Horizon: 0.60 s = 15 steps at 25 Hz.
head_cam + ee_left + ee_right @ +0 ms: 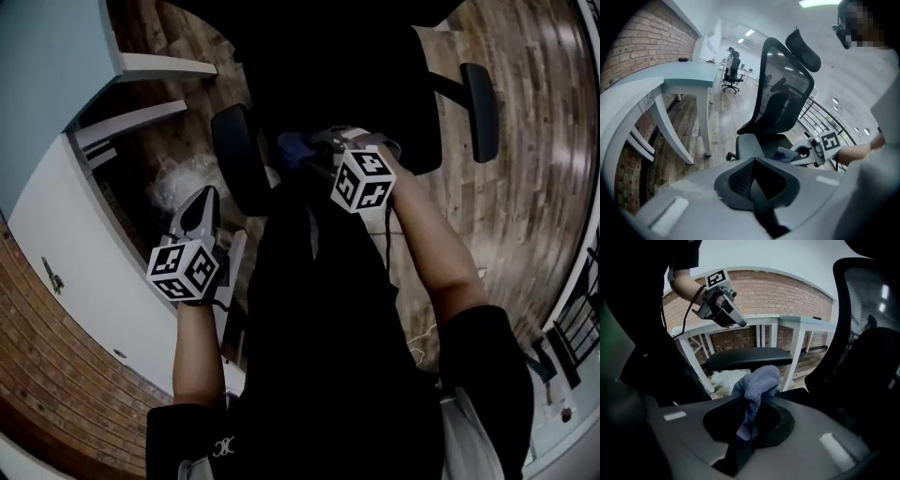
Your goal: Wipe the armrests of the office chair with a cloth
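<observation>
cloth clamped in right tool; left tool closed, empty.

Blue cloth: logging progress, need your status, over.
Right gripper shut on crumpled blue cloth. Left gripper shut, empty, off to the side. Cloth by black padded armrest, contact unclear. No obstruction seen.

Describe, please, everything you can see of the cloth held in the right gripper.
The cloth is blue-grey, nubby like microfibre, bunched into a rumpled wad. The right gripper is shut on its lower folds, so the wad bulges beyond the tips. It sits before the chair's dark armrest pad; contact cannot be told.
</observation>
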### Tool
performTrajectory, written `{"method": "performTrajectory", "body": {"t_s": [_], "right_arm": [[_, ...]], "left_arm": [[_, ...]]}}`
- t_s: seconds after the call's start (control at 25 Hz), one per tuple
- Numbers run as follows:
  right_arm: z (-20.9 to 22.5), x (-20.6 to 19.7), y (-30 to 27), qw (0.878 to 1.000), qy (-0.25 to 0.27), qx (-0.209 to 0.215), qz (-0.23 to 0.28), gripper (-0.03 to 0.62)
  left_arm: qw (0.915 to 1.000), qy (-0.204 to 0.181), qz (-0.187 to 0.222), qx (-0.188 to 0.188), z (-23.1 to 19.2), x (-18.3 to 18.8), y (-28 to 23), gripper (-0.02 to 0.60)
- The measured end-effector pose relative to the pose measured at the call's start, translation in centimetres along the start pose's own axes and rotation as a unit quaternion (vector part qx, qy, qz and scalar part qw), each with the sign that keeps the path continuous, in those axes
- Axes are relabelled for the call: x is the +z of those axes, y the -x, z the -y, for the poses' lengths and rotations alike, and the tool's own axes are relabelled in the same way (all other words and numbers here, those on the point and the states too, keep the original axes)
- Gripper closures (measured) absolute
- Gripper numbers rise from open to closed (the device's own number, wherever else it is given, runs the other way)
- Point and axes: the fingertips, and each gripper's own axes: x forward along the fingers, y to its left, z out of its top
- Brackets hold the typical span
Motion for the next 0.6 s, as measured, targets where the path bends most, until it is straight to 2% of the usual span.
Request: {"method": "performTrajectory", "body": {"t_s": [0.24, 0.48, 0.6], "right_arm": [[0.2, 2.0, -3.8, 0.997, -0.032, 0.016, 0.069, 0.551], [0.6, 3.4, -7.3, 0.996, -0.038, 0.04, 0.075, 0.551], [0.8, 4.2, -8.6, 0.997, -0.023, 0.045, 0.066, 0.551]], "left_arm": [[0.999, 0.001, -0.039, 0.023, 1.0, -2.6, 0.5, 0.577], [0.9979, 0.008, -0.055, 0.033, 1.5, -4.6, 0.7, 0.577], [0.9976, 0.018, -0.054, 0.04, 1.3, -5.3, 1.1, 0.577]]}}
